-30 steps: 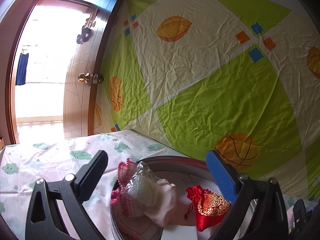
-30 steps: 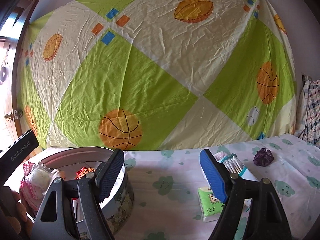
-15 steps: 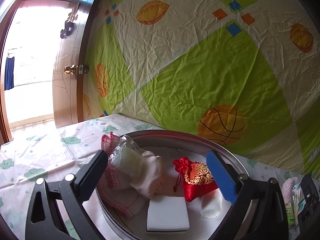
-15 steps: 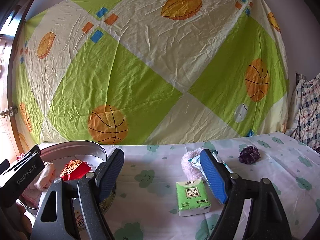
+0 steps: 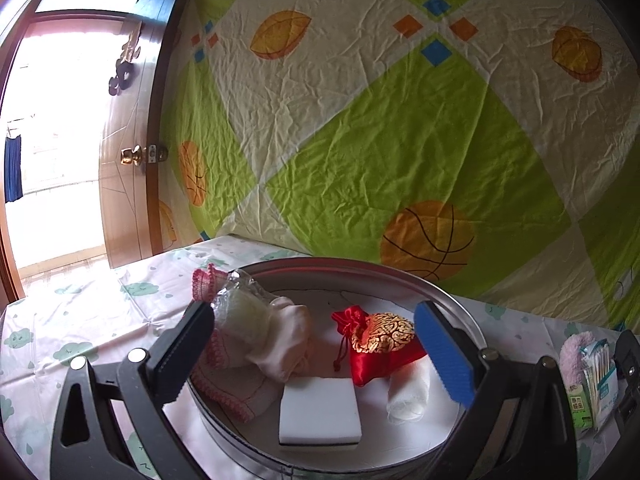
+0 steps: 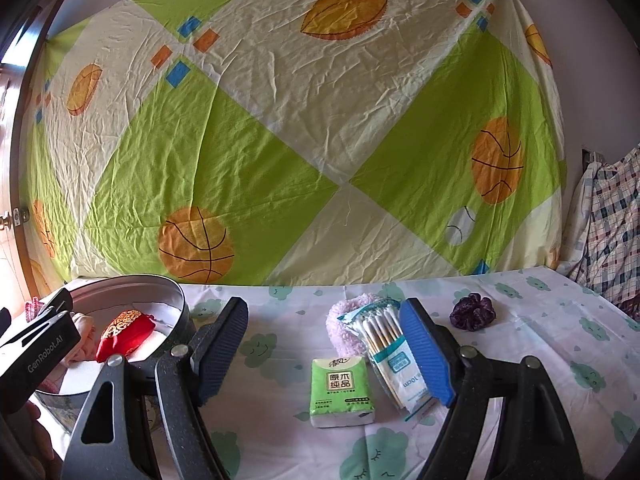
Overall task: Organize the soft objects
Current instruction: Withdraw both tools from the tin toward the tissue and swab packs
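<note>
Left wrist view: left gripper (image 5: pixel 316 354) hovering over round metal tin (image 5: pixel 400 276), jaws apart, nothing between the pads. Already lying inside the tin: red satin drawstring pouch with gold brocade (image 5: pixel 380 346), white rectangular sponge block (image 5: pixel 320 410), small white rolled cloth (image 5: pixel 408 396), pale pink soft fabric bundle (image 5: pixel 286 342) under a crinkled clear plastic bag (image 5: pixel 244 312), and pink crocheted cloth (image 5: pixel 236 392) draped over the near-left rim. Cloud-print tablecloth (image 5: pixel 80 320) beneath; green and cream patterned sheet (image 5: pixel 400 140) hung behind.

Right wrist view: right gripper (image 6: pixel 324 356) held low over the tablecloth, jaws wide apart and empty. Just beyond the pads, still outside the tin: green paper tissue pack (image 6: pixel 342 392), flat on the cloth; clear packet of cotton swabs (image 6: pixel 390 350) touching it on the right and leaning on a fluffy pale pink puff (image 6: pixel 350 314); dark purple velvet scrunchie (image 6: pixel 472 312) well apart, further right. Tin visible at far left, beside the left gripper's body.

Handling, as a judgement: all light and yielding. Tissue pack likely compressible with a slick wrapper, best pinched across its short sides near the middle. Swab packet slippery and floppy, best gripped mid-length. Puff and scrunchie squashy, easy to pinch anywhere through the bulk.
</note>
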